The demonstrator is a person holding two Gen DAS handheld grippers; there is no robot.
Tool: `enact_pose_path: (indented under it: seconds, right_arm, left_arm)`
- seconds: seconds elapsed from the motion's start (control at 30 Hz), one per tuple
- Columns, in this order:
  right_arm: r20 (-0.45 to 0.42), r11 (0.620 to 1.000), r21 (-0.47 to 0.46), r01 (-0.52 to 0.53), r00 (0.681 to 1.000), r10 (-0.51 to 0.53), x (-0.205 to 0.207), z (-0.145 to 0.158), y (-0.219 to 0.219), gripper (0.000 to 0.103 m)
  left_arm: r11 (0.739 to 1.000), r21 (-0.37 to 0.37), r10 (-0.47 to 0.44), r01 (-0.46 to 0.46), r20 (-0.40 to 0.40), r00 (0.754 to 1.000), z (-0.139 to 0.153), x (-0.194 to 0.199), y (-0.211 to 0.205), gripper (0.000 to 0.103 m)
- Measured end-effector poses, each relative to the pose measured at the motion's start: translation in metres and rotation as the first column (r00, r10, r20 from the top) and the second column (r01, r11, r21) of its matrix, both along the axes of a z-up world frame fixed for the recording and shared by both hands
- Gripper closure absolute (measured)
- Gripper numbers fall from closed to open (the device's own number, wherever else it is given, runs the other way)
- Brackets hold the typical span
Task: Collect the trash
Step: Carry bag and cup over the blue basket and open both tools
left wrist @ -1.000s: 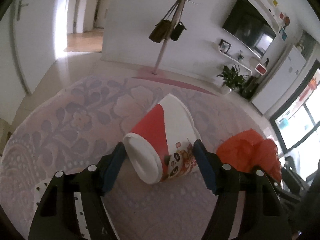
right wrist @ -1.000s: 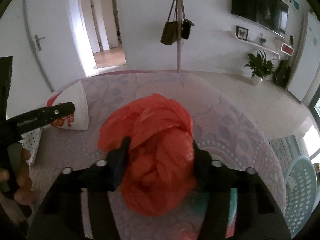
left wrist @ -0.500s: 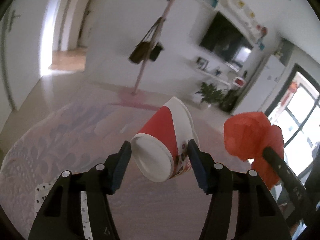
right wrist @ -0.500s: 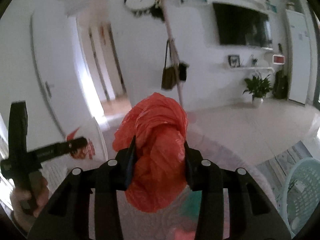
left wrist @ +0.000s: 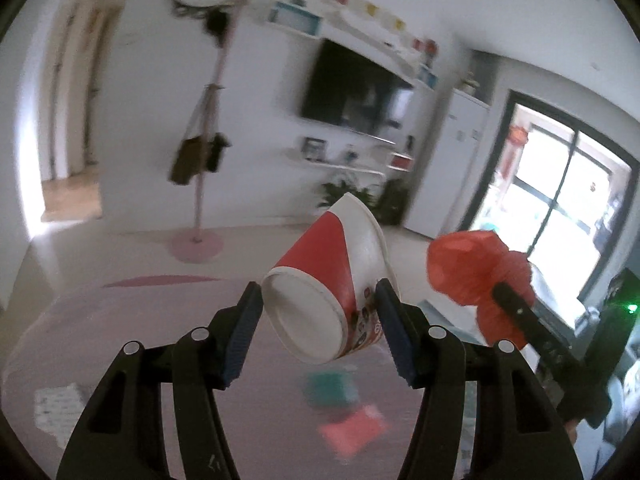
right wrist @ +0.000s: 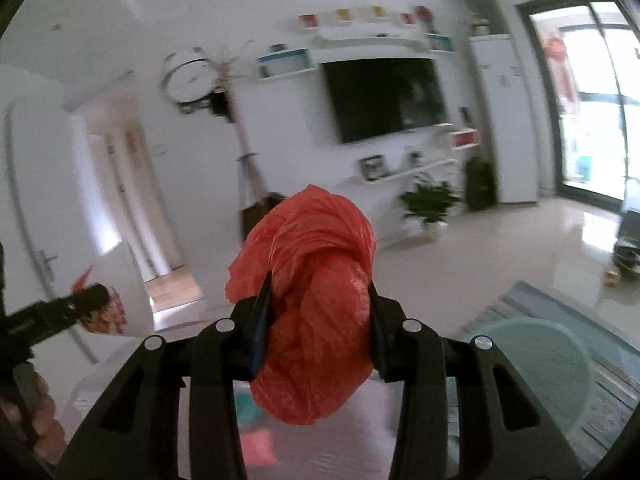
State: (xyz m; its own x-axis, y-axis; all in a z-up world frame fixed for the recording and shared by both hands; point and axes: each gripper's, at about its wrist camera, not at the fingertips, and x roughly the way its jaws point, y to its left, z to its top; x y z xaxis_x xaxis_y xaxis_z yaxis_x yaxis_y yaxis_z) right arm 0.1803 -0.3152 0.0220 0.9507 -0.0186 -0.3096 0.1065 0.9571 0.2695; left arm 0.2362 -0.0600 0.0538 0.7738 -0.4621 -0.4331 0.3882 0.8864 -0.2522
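A red and white paper cup [left wrist: 328, 280] hangs tilted in the air, base toward the camera, with my left gripper [left wrist: 318, 292] shut on its sides. A crumpled red plastic bag [right wrist: 316, 320] bulges between the fingers of my right gripper [right wrist: 318, 286], which is shut on it. In the left wrist view the bag [left wrist: 468, 268] floats to the right of the cup, level with it. In the right wrist view the cup [right wrist: 120, 280] and a left finger [right wrist: 60, 312] show at the left edge, above a hand [right wrist: 36, 412].
Below lies a pinkish tablecloth [left wrist: 120, 320] with a blurred teal item [left wrist: 332, 390], a pink one [left wrist: 352, 434] and a patterned paper [left wrist: 56, 404]. A teal basket [right wrist: 532, 360] stands low at the right. A coat stand [left wrist: 200, 152] and potted plant [right wrist: 428, 200] are by the far wall.
Both grippers rose off the table and tilted upward, carrying the cup and the bag. The left jaws closed onto the cup; the right jaws squeezed the bag tighter.
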Motion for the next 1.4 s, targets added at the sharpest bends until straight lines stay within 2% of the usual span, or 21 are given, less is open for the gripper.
enact_pose_path:
  seconds: [0.1,0.27,0.4,0.5,0.6,0.83,1.0,1.13,1.27,1.4]
  right_arm:
    - [-0.091,0.994,0.088,0.066,0.994,-0.058,-0.015,-0.009,-0.051,0.066]
    - [-0.154,0.974,0.054,0.221,0.965,-0.210,-0.037,-0.021,-0.104,0.066]
    - [-0.210,0.946,0.037,0.322,0.928,-0.308,-0.051,-0.041,-0.137,0.066]
    - [-0.267,0.931,0.033,0.363,0.901,-0.342,-0.047,-0.060,-0.154,0.066]
    - [-0.359,0.907,0.053,0.417,0.856,-0.372,-0.047,-0.088,-0.172,0.065]
    - [-0.467,0.887,0.056,0.459,0.797,-0.383,-0.038,-0.135,-0.188,0.061]
    - [-0.498,0.892,0.049,0.449,0.785,-0.368,-0.021,-0.145,-0.188,0.058]
    - [-0.506,0.898,0.063,0.436,0.790,-0.347,-0.019,-0.146,-0.191,0.047]
    - [-0.494,0.900,0.081,0.428,0.802,-0.337,-0.024,-0.144,-0.196,0.044]
    - [-0.466,0.884,0.106,0.456,0.808,-0.361,-0.038,-0.132,-0.199,0.044]
  left_arm:
    - [0.998,0.018,-0.059,0.059,-0.001,0.998,-0.001,-0.004,-0.045,0.046]
    - [0.987,0.008,-0.161,0.161,-0.054,0.986,-0.016,-0.001,-0.121,0.046]
    - [0.976,0.010,-0.213,0.215,-0.115,0.970,-0.041,0.003,-0.169,0.046]
    - [0.968,0.021,-0.240,0.248,-0.184,0.953,-0.070,0.009,-0.198,0.046]
    - [0.956,0.087,-0.256,0.280,-0.221,0.941,-0.094,0.012,-0.218,0.046]
    - [0.945,0.091,-0.270,0.313,-0.319,0.909,-0.130,0.027,-0.235,0.045]
    - [0.941,0.108,-0.267,0.320,-0.341,0.901,-0.140,0.033,-0.242,0.044]
    - [0.941,0.088,-0.275,0.326,-0.356,0.893,-0.140,0.035,-0.243,0.041]
    - [0.944,0.079,-0.277,0.320,-0.335,0.901,-0.130,0.028,-0.240,0.032]
    - [0.946,0.055,-0.290,0.320,-0.304,0.908,-0.114,0.016,-0.228,0.029]
